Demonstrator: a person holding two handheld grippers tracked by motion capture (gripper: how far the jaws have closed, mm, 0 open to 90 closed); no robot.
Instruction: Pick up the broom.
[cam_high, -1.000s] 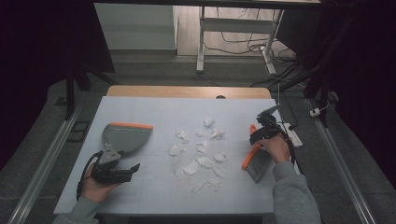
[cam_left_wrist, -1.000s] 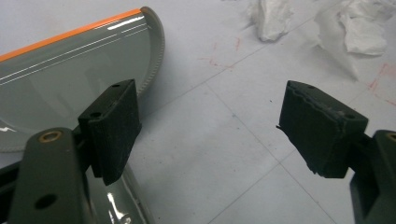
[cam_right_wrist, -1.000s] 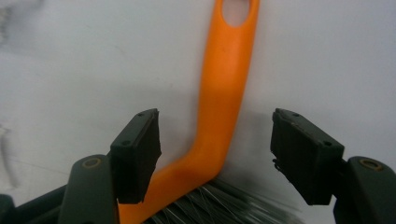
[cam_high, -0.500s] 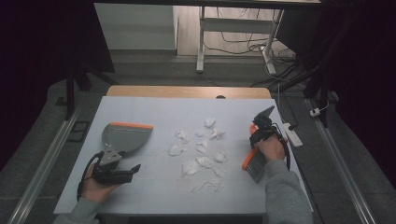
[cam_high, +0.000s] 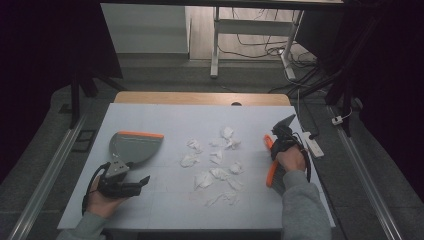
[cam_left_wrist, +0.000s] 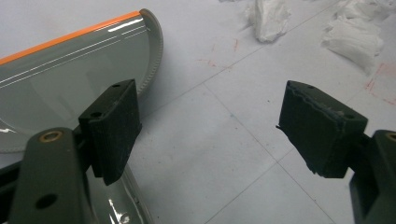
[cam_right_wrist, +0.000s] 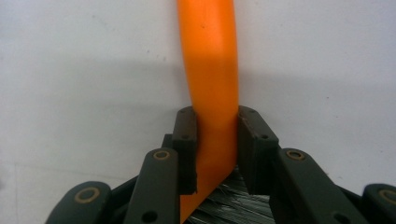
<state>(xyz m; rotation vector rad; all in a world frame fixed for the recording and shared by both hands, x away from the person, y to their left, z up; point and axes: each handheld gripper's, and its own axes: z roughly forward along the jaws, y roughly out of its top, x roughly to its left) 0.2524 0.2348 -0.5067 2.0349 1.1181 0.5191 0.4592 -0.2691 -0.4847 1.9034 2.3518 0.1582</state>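
Right gripper view: right gripper (cam_right_wrist: 215, 149) clamped on orange brush handle (cam_right_wrist: 212, 70), grey bristles (cam_right_wrist: 233, 205) behind jaws. Left gripper (cam_left_wrist: 212, 135) jaws spread wide, empty, grey dustpan (cam_left_wrist: 70, 74) beside left jaw. Crumpled tissues (cam_high: 212, 162) between both grippers on table (cam_high: 165, 120).

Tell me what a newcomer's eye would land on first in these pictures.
First, the crumpled paper scraps scattered across the middle of the table. Next, the orange-handled brush clamped in the right gripper at the table's right side. Then the grey dustpan with its orange edge at the left, beside the open left gripper.
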